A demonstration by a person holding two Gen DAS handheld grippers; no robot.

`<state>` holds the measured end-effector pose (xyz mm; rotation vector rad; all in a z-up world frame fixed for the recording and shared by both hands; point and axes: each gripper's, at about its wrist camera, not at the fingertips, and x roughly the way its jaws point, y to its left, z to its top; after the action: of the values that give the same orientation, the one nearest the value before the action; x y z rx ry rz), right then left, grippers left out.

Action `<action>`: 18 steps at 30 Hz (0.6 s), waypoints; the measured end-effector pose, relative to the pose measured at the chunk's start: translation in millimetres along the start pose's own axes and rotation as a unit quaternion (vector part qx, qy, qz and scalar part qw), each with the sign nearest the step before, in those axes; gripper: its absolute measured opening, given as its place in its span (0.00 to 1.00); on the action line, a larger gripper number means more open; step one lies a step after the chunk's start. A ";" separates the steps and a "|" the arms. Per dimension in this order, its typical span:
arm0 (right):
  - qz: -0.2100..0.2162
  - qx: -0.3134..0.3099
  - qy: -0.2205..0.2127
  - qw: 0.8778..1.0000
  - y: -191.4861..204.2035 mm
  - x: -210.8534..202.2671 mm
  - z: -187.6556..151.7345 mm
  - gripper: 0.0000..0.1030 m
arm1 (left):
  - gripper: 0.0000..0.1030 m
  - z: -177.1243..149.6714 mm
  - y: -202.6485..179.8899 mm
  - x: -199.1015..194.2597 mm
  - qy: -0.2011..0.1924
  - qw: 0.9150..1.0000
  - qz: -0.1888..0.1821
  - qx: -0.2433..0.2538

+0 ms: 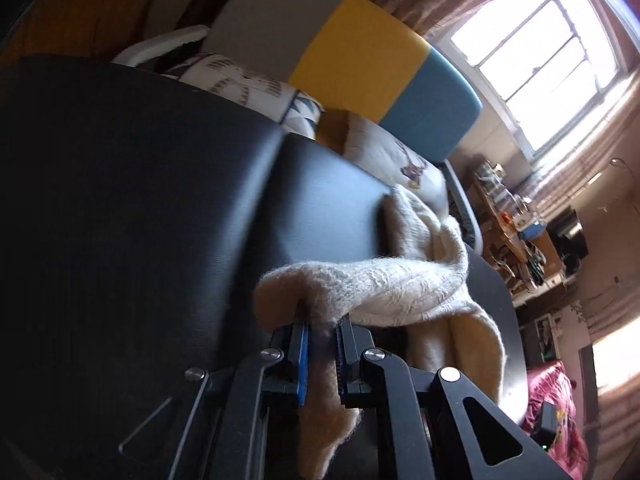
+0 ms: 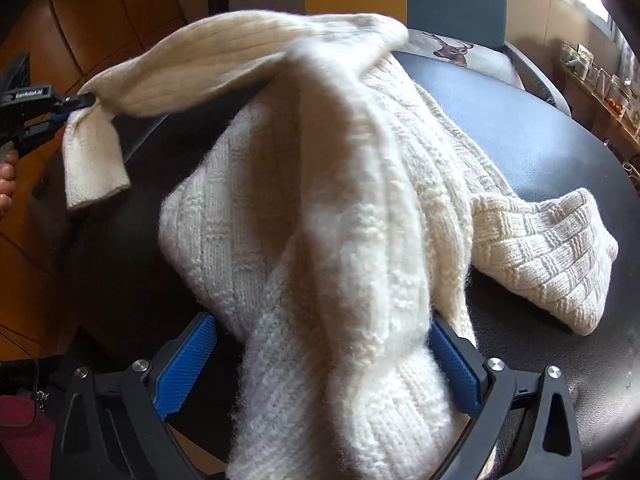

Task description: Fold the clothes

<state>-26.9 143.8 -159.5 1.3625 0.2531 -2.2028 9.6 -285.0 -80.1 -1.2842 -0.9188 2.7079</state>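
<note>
A cream-white, chunky knitted wool sweater lies heaped on a dark, matte black round table, its body worked in a basket-weave pattern with ribbed bands, its surface fuzzy and soft. One sleeve sprawls flat toward the table's right edge, showing the blocky weave clearly. The other sleeve is ribbed and stretches off the pile to the table's left edge, where the left gripper, a black frame with blue textured pads, is clamped tight on the wool near the cuff; the cuff hangs limp below the pinch. In the left wrist view the pads sit nearly together with a thin fold of fuzzy knit squeezed between them, and the sleeve loops up and over the fingertips before trailing back to the rest of the garment near the table's far edge. The left tool points slanting downward across the tabletop, and a person's hand shows at its handle in the right wrist view. The right gripper tilts steeply down over the table's near edge; its blue ridged pads stand wide apart with a thick bundle of the sweater's ribbed hem between them. The knit touches the right pad, while whether the left pad presses on it cannot be told. Beyond the table stands a chair with grey, yellow and teal back panels and a deer-print cushion.
</note>
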 end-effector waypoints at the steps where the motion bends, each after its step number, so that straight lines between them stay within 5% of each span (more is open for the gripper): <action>1: 0.000 -0.001 0.001 1.000 -0.1 2.5 5.6 1.00 | 0.10 2.2 14.0 -7.8 -0.007 1.000 0.016 -0.011; 4: -0.002 -0.004 0.005 1.000 -1.6 8.3 17.9 1.00 | 0.10 5.5 52.8 -21.4 -0.007 0.998 0.053 -0.027; 7: -0.008 -0.009 0.011 1.000 -4.6 11.1 23.8 1.00 | 0.14 1.4 71.6 -20.7 0.046 0.996 0.062 -0.034; 9: -0.005 -0.007 0.014 1.000 -5.2 16.3 28.3 1.00 | 0.27 -0.6 81.9 -35.4 0.054 0.996 0.053 -0.047; 10: -0.003 -0.003 0.013 1.000 2.6 10.3 0.3 1.00 | 0.32 -1.5 87.0 -42.9 0.058 0.996 0.047 -0.054; 12: 0.000 0.003 0.011 1.000 6.1 4.6 -19.0 1.00 | 0.60 -5.0 96.8 -74.9 0.020 0.996 0.065 -0.060; 13: 0.001 0.005 0.011 1.000 7.6 2.9 -25.7 1.00 | 0.64 -9.0 98.6 -86.9 0.007 0.996 0.076 -0.055; 15: -0.003 0.000 0.011 1.000 18.0 11.7 -13.7 1.00 | 0.64 -23.0 93.2 -100.4 0.000 0.994 0.105 -0.022; 18: -0.010 -0.003 0.013 1.000 20.7 14.5 -14.0 1.00 | 0.64 -53.2 61.3 -95.4 -0.008 0.982 0.162 0.094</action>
<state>-10.2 127.3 -176.4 1.3912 0.2846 -2.2006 125.1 -332.5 -70.2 -1.4852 -0.4715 2.9564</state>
